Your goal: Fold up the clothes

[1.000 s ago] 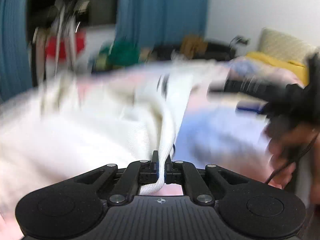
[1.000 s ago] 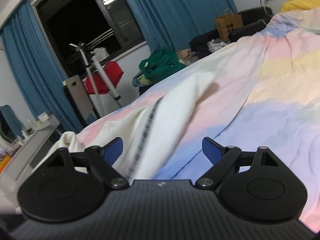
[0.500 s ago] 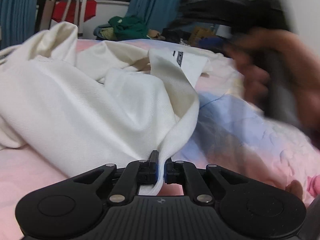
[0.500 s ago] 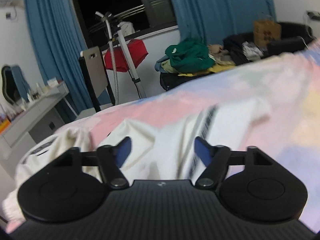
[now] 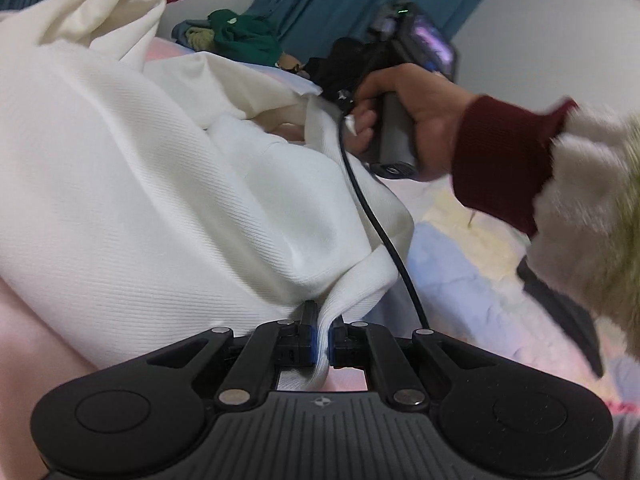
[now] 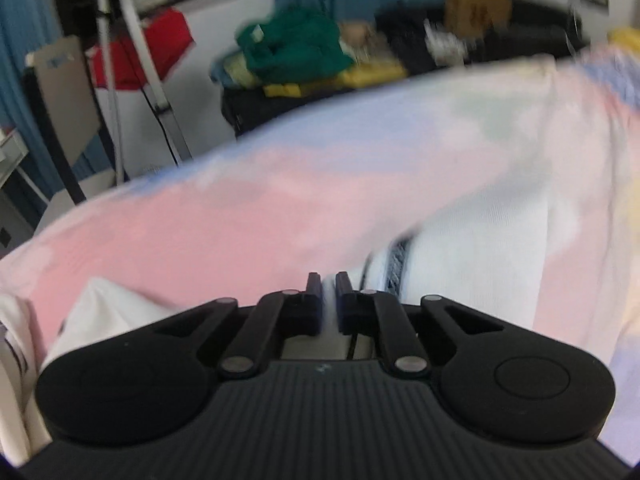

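A white ribbed garment lies bunched on a pastel bedsheet. My left gripper is shut on a ribbed hem of the garment at the near edge. In the left wrist view the right gripper's body shows, held by a hand in a maroon cuff, at the garment's far edge. In the right wrist view my right gripper is shut on a fold of the white garment, beside a dark striped trim. That view is blurred.
The pink, blue and yellow sheet covers the bed. Beyond it are a pile of green and yellow clothes, a white tripod, a red cloth, a brown bag and blue curtains. A black cable crosses the garment.
My right gripper has gone from open to shut on the garment's far edge, dropping lower to the bed. My left gripper has kept its hold on the hem.
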The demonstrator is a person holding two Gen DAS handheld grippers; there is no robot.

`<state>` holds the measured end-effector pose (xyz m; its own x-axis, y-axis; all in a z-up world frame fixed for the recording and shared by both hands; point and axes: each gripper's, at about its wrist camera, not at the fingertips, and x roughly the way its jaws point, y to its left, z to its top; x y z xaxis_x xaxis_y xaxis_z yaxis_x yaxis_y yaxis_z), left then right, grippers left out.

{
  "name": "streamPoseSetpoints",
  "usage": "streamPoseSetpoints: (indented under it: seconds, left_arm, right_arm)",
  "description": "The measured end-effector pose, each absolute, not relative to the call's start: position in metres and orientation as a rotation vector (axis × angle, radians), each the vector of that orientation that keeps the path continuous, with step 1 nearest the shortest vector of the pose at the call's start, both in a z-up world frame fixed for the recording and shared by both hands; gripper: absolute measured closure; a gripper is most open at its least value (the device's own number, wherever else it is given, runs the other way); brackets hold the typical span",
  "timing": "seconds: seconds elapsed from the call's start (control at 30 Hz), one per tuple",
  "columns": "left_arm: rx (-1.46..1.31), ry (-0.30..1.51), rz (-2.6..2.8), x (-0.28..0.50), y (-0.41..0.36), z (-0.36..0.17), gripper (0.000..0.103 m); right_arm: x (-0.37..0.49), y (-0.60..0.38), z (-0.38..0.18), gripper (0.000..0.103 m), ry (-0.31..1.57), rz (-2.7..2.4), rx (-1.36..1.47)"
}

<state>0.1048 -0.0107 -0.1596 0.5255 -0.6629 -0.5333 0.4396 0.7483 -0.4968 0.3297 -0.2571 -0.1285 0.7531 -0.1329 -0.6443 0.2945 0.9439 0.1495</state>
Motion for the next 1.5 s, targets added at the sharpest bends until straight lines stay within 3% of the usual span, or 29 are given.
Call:
streamPoseSetpoints:
  seconds: [0.2, 0.33, 0.6, 0.7, 0.8, 0.87, 0.93, 1.0, 1.1, 1.3, 1.37, 1.4, 1.43, 1.5]
  left_arm:
    - [-0.328, 0.642, -0.729, 0.088, -0.006, -0.140, 0.098]
    - [-0.300, 0.601, -0.728, 0.077, -0.006, -0.130, 0.098]
    - [-0.188, 0.680, -0.610, 0.063, -0.016, -0.133, 0.097]
    - [-0.140, 0.673, -0.587, 0.054, -0.019, -0.126, 0.096]
    - [-0.119, 0.679, -0.569, 0.059, -0.021, -0.126, 0.095]
    - [-0.116, 0.691, -0.557, 0.060, -0.024, -0.127, 0.095]
    - [-0.112, 0.700, -0.548, 0.060, -0.027, -0.128, 0.094]
    - [-0.107, 0.705, -0.543, 0.061, -0.028, -0.130, 0.094]
    - [-0.112, 0.716, -0.537, 0.064, -0.027, -0.132, 0.093]
    - [-0.140, 0.739, -0.532, 0.069, -0.027, -0.137, 0.093]
    - [-0.148, 0.744, -0.533, 0.072, -0.027, -0.138, 0.093]
    - [-0.153, 0.744, -0.535, 0.073, -0.027, -0.138, 0.093]
    - [-0.158, 0.742, -0.539, 0.074, -0.027, -0.139, 0.093]
    - [-0.169, 0.736, -0.547, 0.074, -0.025, -0.139, 0.093]
  right_arm:
    - [0.255, -0.299, -0.052, 0.097, 0.329, -0.243, 0.324]
    - [0.176, -0.345, -0.040, 0.097, 0.163, -0.357, 0.382]
    - [0.069, -0.437, -0.148, 0.096, 0.439, -0.529, 0.900]
    - [0.047, -0.459, -0.176, 0.095, 0.470, -0.496, 1.158]
    - [0.040, -0.469, -0.184, 0.094, 0.462, -0.443, 1.218]
    - [0.039, -0.472, -0.189, 0.087, 0.476, -0.442, 1.219]
    - [0.039, -0.476, -0.194, 0.059, 0.485, -0.448, 1.220]
    - [0.041, -0.480, -0.198, 0.047, 0.480, -0.479, 1.220]
    - [0.046, -0.486, -0.203, 0.044, 0.472, -0.519, 1.190]
    - [0.088, -0.492, -0.220, 0.045, 0.516, -0.472, 1.016]
    - [0.099, -0.490, -0.221, 0.056, 0.512, -0.486, 0.944]
    - [0.103, -0.489, -0.219, 0.078, 0.509, -0.500, 0.908]
    - [0.106, -0.487, -0.217, 0.090, 0.502, -0.509, 0.872]
    - [0.109, -0.480, -0.203, 0.094, 0.455, -0.516, 0.805]
